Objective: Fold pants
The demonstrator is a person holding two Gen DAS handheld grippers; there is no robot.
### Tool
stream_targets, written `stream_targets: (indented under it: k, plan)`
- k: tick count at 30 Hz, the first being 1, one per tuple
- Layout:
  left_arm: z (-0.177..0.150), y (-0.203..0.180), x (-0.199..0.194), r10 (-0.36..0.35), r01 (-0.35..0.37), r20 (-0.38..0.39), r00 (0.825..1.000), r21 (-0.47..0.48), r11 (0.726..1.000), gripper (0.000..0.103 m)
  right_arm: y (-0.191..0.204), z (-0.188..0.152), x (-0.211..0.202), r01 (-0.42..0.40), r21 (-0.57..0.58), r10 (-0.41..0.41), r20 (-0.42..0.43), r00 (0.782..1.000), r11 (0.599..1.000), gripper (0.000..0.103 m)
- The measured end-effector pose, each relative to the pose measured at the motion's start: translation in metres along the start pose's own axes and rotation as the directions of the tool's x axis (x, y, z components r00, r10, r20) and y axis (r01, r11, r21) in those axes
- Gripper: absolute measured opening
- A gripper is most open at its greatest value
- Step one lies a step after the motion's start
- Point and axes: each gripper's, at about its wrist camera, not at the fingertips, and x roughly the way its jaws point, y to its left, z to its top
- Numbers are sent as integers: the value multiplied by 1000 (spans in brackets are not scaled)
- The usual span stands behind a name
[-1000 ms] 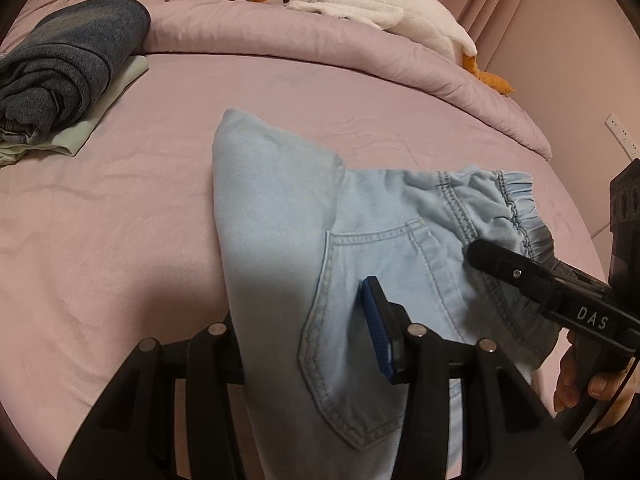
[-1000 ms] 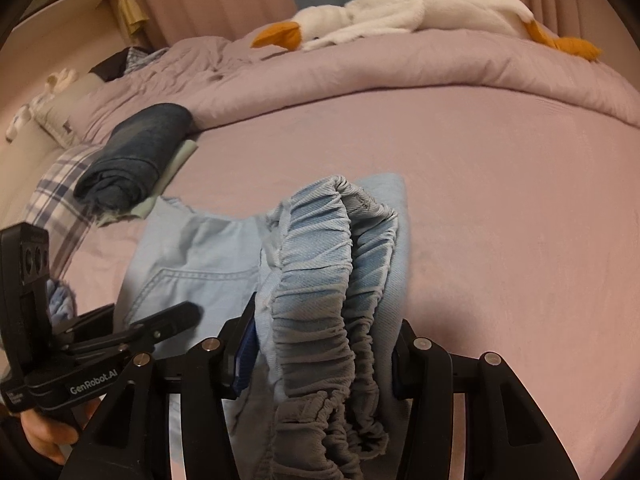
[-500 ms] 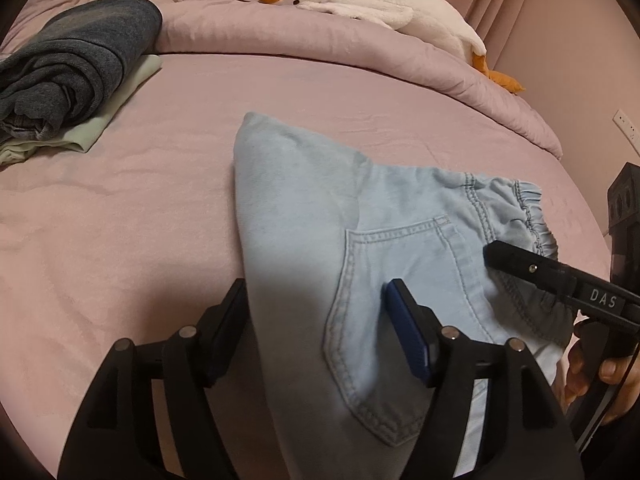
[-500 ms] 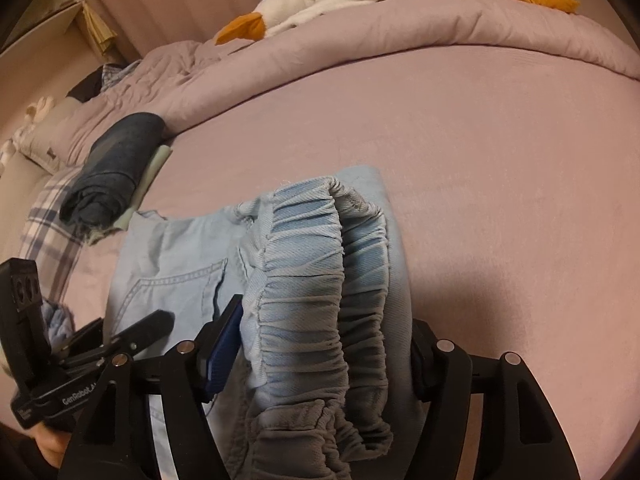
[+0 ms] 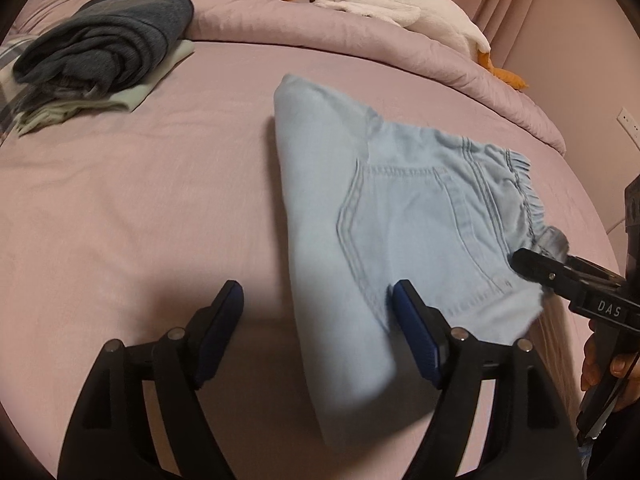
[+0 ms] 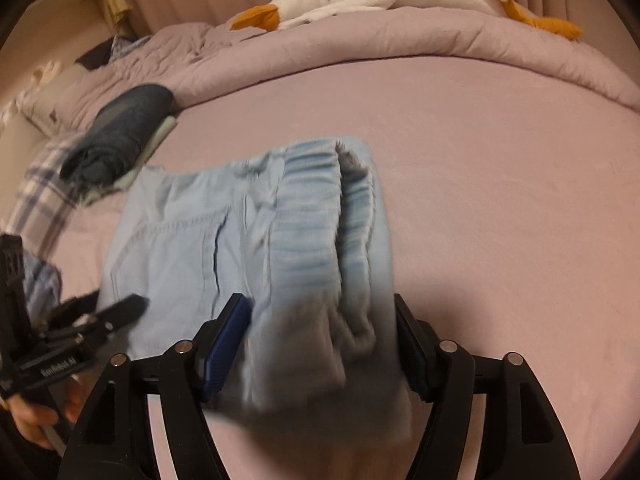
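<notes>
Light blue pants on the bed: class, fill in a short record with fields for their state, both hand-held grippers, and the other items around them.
pants: light blue pants, folded, lying on the pink bed sheet
left hand-held gripper: jaws just opened, pants edge between the pads, not pressed
right hand-held gripper: jaws just opened, elastic waistband between them, released
other clothes: dark folded garment on a pale one, far left
toy: plush goose on the duvet

Plush goose (image 5: 384,4) on pink quilt (image 5: 360,52); folded grey clothes (image 5: 108,44) nearby.
</notes>
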Motion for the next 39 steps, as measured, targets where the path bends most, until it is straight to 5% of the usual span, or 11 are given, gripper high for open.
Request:
stream_targets:
  k: [16,25,29,39]
  plan:
    - [-23,-27,-42,80,-80,10,997,28,996,83,13,-19,-31,111,-43,-110,23,994,993,74]
    - [-26,-50,-90,87,-88,55,995,23,996,102,32,-35,-80,97,-103,-87,101,991,990,74]
    - [-25,-57,-109,126,-126,53,991,-11,992,102,40,-35,-98,94,-116,-82,108,991,989,102]
    - [-37,-75,-127,215,-216,53,975,23,976,103,56,-42,-125,98,-151,-73,160,984,984,102]
